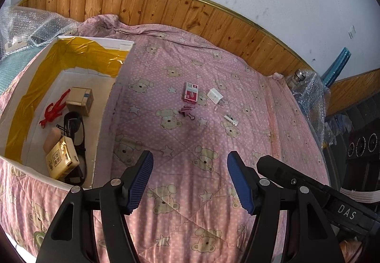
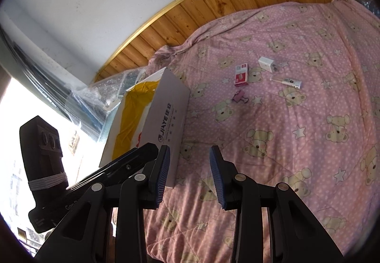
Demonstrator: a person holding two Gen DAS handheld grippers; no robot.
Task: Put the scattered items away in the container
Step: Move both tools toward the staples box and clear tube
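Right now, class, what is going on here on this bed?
A person holds a gripper in each hand over a pink bear-print quilt. Both the left gripper and the right gripper are open and hold nothing. A white box on the left already holds some things, among them a brown carton and a red clip. Four small things are still loose on the quilt: a red and white packet, a small white box, a pink binder clip and a little white stick.

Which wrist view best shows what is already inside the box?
The left wrist view: it looks down into the box, showing the red clip and tissue pack. The right wrist view shows only the box outer wall and yellow lining.
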